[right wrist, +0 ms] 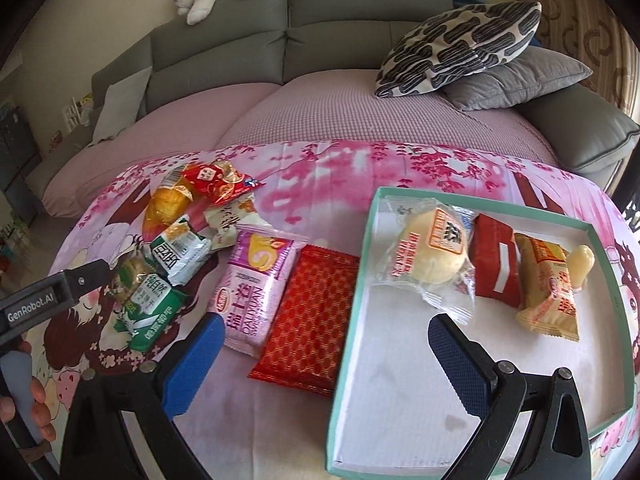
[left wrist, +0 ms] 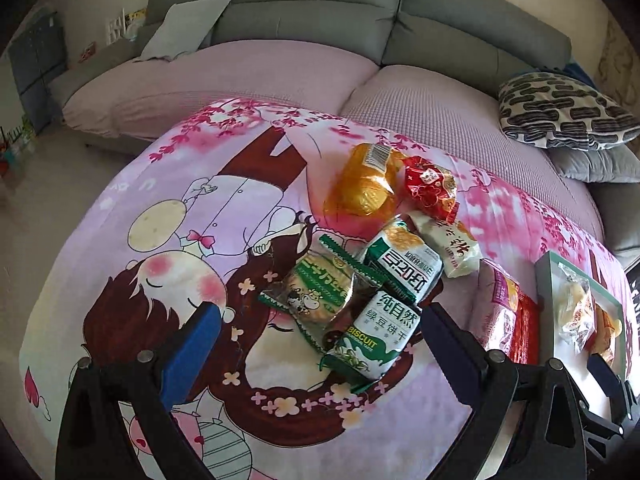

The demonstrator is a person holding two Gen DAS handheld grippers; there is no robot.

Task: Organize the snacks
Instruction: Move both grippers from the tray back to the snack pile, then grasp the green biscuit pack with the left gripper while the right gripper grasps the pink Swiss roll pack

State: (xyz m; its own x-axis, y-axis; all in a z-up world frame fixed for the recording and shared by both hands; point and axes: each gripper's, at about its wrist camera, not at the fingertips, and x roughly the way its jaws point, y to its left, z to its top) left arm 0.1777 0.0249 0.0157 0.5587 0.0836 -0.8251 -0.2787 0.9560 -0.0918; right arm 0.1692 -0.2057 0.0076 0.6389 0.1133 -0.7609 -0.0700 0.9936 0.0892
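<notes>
Both tongs hang spread over the cartoon cloth (right wrist: 320, 176), pinching nothing. The left gripper (left wrist: 320, 320) sits above a heap of snacks near the cloth's middle: two green biscuit packs (left wrist: 376, 332), a clear cookie pack (left wrist: 316, 292), a white packet (left wrist: 452, 248), an orange bun (left wrist: 360, 184) and a red pack (left wrist: 432, 184) farther back. The right gripper (right wrist: 324, 340) straddles the left wall of the box (right wrist: 352, 280) at the cloth's right edge. Inside lie a pale bun (right wrist: 432, 252), a red pack, a yellow roll pack (right wrist: 548, 280) and a jelly (right wrist: 580, 264). Just outside, touching, lie a purple pack (right wrist: 256, 280) and a red foil pack (right wrist: 312, 320).
</notes>
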